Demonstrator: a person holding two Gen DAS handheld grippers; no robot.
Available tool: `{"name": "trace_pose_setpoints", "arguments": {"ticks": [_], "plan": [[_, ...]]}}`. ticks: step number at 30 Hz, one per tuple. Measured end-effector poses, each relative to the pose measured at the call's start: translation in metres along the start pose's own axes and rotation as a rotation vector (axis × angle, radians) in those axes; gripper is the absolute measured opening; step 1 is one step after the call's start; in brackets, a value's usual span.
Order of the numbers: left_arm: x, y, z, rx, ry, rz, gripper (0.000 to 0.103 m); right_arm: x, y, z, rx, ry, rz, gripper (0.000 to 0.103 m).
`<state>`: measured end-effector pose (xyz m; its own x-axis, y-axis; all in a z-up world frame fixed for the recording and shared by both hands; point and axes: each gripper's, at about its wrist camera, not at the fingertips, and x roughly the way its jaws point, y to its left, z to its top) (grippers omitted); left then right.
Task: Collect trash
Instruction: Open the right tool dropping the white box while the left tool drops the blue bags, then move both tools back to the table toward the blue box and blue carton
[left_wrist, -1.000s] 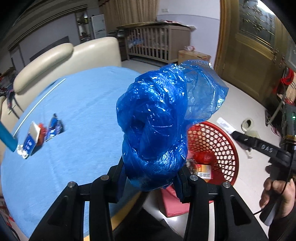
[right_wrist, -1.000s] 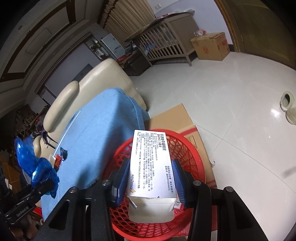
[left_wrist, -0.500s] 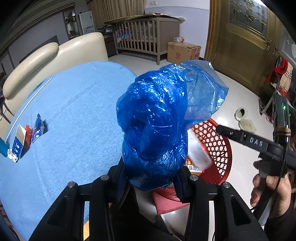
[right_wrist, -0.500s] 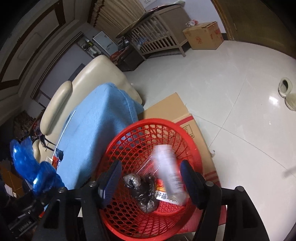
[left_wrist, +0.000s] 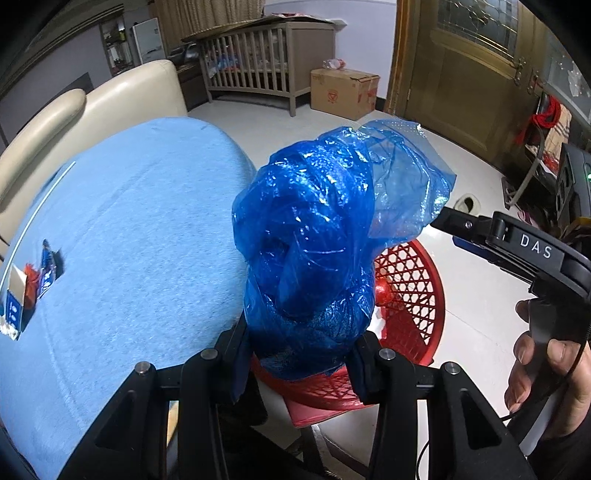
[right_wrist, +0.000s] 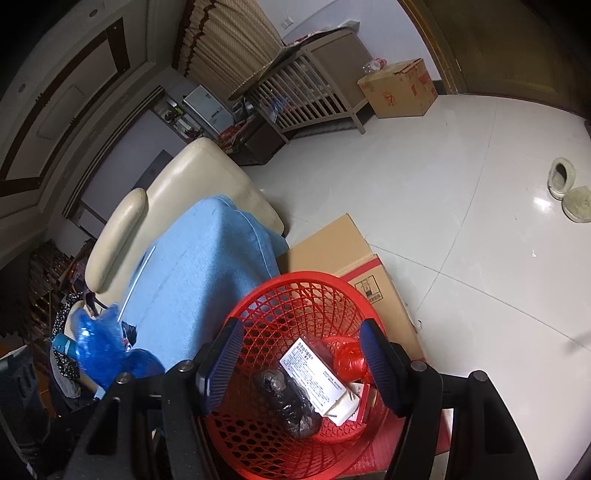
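My left gripper (left_wrist: 301, 354) is shut on a crumpled blue plastic bag (left_wrist: 325, 243), held above the table edge beside the red mesh basket (left_wrist: 410, 273). The bag also shows in the right wrist view (right_wrist: 107, 350). My right gripper (right_wrist: 299, 354) is open and empty directly above the red basket (right_wrist: 280, 306). In the basket lie a white medicine box (right_wrist: 317, 380), a black crumpled bag (right_wrist: 288, 402) and a red wrapper (right_wrist: 349, 362). More small blue and white packets (left_wrist: 26, 291) lie on the blue tablecloth (left_wrist: 129, 240) at the far left.
A cream sofa (left_wrist: 96, 107) stands behind the table. Flat cardboard (right_wrist: 340, 251) lies under the basket. A wooden crib (left_wrist: 258, 62) and a cardboard box (left_wrist: 343, 92) stand at the back. Slippers (right_wrist: 565, 184) lie on the white tile floor.
My right gripper opened and the white medicine box fell into the red basket. My left gripper carried the blue bag to the right, nearer the basket.
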<state>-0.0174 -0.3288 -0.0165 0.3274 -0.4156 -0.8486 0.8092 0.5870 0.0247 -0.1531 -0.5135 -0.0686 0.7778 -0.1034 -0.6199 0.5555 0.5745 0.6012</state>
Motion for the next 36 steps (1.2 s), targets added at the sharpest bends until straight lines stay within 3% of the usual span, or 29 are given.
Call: {"name": "trace_pose_setpoints", "arguments": {"ticks": [3, 6, 15, 23, 30, 36], "plan": [[0.008, -0.003, 0.005, -0.011, 0.032, -0.039, 0.052, -0.003, -0.002, 0.002, 0.008, -0.01, 0.001, 0.069], [0.019, 0.0, 0.009, -0.017, 0.076, -0.063, 0.072, -0.006, -0.004, 0.005, 0.016, -0.019, 0.001, 0.069], [0.008, 0.038, 0.008, -0.125, 0.061, -0.052, 0.073, -0.008, -0.004, 0.006, 0.019, -0.022, 0.006, 0.069], [-0.018, 0.118, -0.021, -0.329, 0.005, -0.005, 0.073, -0.001, 0.013, 0.002, -0.014, 0.007, 0.024, 0.069], [-0.031, 0.185, -0.067, -0.529, -0.014, 0.055, 0.073, 0.018, 0.058, -0.013, -0.104, 0.07, 0.052, 0.069], [-0.046, 0.226, -0.102, -0.622, -0.039, 0.136, 0.073, 0.036, 0.11, -0.031, -0.213, 0.136, 0.09, 0.069]]}}
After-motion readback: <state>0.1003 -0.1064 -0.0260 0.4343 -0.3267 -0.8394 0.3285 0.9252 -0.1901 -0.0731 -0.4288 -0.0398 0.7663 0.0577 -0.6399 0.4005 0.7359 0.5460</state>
